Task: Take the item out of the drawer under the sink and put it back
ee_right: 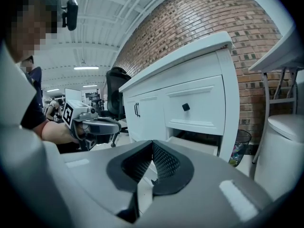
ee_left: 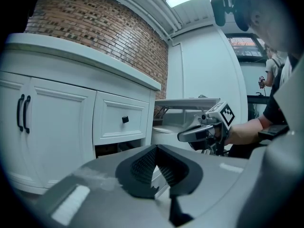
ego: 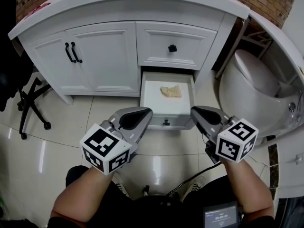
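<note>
The low drawer (ego: 167,115) of the white vanity stands pulled out. A crumpled tan item (ego: 171,91) lies inside it toward the back. My left gripper (ego: 142,113) hovers just in front of the drawer's left front corner, shut and holding nothing. My right gripper (ego: 196,111) hangs at the drawer's right front corner, also shut and empty. In the left gripper view the jaws (ee_left: 156,147) meet, with the right gripper (ee_left: 197,133) beyond them. In the right gripper view the jaws (ee_right: 152,143) touch, and the left gripper (ee_right: 99,126) shows at the left.
Above the open drawer is a shut drawer with a black knob (ego: 172,48). Two cabinet doors with black handles (ego: 72,52) lie to the left. A white toilet (ego: 251,82) stands close on the right. An office chair base (ego: 31,106) sits at the far left on the glossy tile floor.
</note>
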A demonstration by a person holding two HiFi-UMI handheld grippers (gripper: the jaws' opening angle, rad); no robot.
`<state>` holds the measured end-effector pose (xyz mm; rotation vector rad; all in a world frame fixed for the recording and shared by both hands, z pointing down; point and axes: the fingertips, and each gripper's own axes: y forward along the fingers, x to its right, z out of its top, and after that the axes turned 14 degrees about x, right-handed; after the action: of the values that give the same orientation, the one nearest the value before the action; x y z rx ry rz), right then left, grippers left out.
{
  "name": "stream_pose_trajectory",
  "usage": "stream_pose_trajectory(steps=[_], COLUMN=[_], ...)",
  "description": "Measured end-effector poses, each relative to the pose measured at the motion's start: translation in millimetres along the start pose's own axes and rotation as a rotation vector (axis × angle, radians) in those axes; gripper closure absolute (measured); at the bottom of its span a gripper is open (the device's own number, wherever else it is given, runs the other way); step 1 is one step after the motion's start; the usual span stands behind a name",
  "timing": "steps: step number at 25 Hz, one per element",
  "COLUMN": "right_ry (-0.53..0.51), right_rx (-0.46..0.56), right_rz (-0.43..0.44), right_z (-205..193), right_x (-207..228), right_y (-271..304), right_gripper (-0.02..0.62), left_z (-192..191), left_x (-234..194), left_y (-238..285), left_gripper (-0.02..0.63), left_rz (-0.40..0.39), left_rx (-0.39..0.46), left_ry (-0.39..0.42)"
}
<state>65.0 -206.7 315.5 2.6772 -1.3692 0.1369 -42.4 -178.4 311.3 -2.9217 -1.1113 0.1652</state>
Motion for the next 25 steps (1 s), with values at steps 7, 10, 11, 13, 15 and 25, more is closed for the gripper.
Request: stream_pose_trajectory(steps=[7,10,11,13,15,25], right_ry=[-0.062,-0.054,-0.057,-0.085,-0.152,-0.405], right_rx=[-0.067,-0.113,-0.133,-0.176,-0.220,-0.500], right_rz=[0.019,0.036,0.046,0.070,0.093,0.156], right_z=[7.4,11.8,11.9,10.2,4.5,-71.2], right_x=[8.7,16.2,19.0,27.2,40.4,114.7], right_y=[14.5,26.2,32.9,51.2,73.9,158.7], right_gripper=[0.583,0.566,0.558,0.542,0.534,0.531], left_z=[-1.8,-2.1,-1.6,-0.9,-1.7,-2.6], left_x=[3.5,2.1,1.6,1.4,1.3,-5.5], left_y=[1.0,1.8,2.2,3.1,4.1,5.5], left_gripper=[0.601,0.601,0.601,0.601,0.601,0.601], left_rz=[-0.004,-0.001,0.000,0.000,0.001,0.011], left_rx=[-0.008,-0.009,-0.008,-0.006,-0.006,-0.010], left_ry=[0.005,0.002,0.000,-0.003,-0.007,-0.037])
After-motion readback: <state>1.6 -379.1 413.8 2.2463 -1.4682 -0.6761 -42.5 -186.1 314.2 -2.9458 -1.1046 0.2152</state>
